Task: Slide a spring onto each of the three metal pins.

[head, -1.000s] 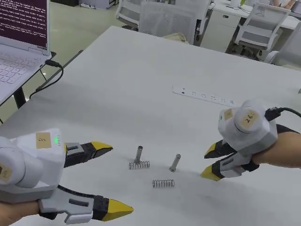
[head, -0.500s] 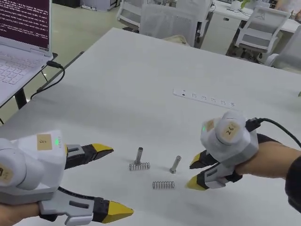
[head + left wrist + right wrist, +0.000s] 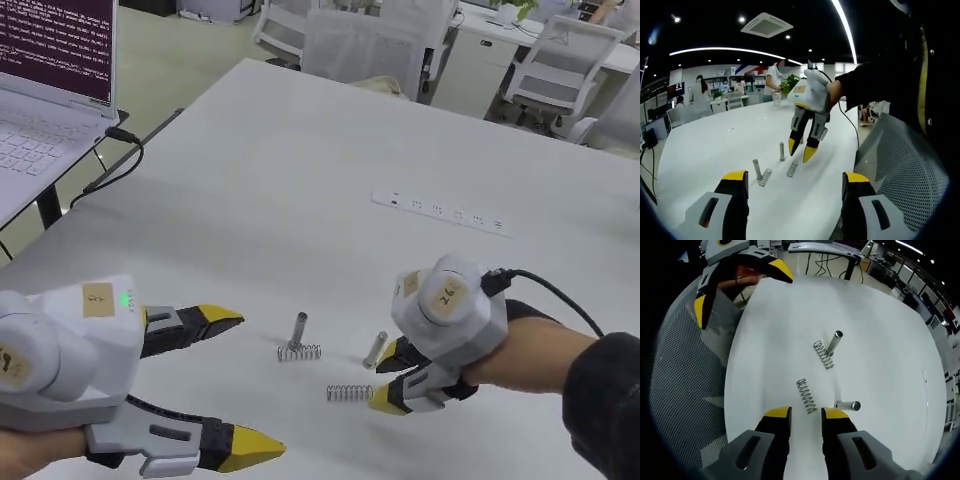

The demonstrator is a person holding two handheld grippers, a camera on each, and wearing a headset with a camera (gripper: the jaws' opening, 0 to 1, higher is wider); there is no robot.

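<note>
- Head view: the step in hand seems to be the picking up of the loose spring [image 3: 347, 393], which lies flat on the worktop [image 3: 300, 180].
- The right gripper [image 3: 384, 381] hangs just beside one end of it, with its jaws a little apart and holding nothing.
- The first pin [image 3: 298, 328] stands upright, and the other spring [image 3: 298, 352] lies at its foot, not on it.
- The second pin [image 3: 375, 348] is close to the right gripper; I cannot tell if it stands straight or leans. I count two pins here.
- The left gripper [image 3: 240, 380] waits near the person, with its jaws wide apart and empty.
- The power strip [image 3: 445, 212] and the worktop edges are well apart from the work, so there is much free room.
- Left gripper view: bare worktop lies on all sides of the pins and springs.
- Right gripper view: the loose spring runs forward from the gap between the jaws, and the second pin is just beside one jaw.
- The next move, I judge, calls for a soft closing on the spring's end without knocking this pin.
</note>
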